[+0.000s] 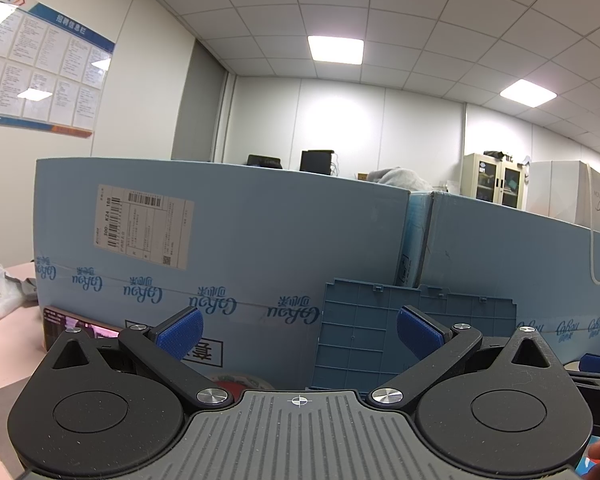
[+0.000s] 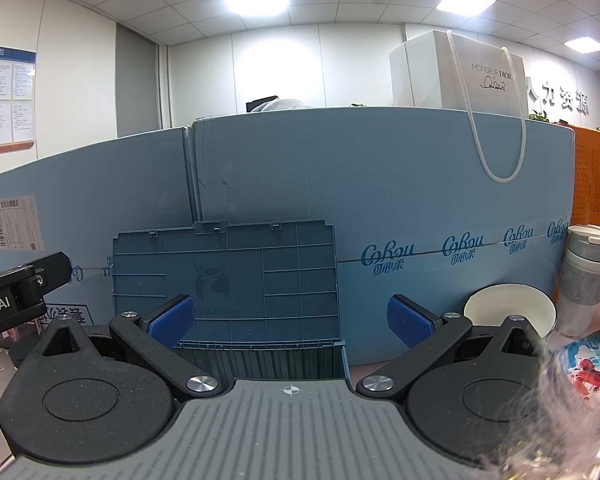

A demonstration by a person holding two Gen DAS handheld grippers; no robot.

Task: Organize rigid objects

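Left wrist view: left gripper [image 1: 298, 334] fingers apart, nothing between them. Blue crate lid [image 1: 416, 328] stands upright against the cardboard wall [image 1: 260, 240], ahead and right of centre. Tape roll [image 1: 240, 381] low ahead, partly hidden

Right wrist view: right gripper [image 2: 290, 322] fingers apart, empty. Blue crate [image 2: 268, 360] dead ahead, lid [image 2: 224, 280] raised behind it, long axis crosswise. White bowl [image 2: 510, 306] and grey tumbler [image 2: 586, 276] off right; right hand judged nearer both
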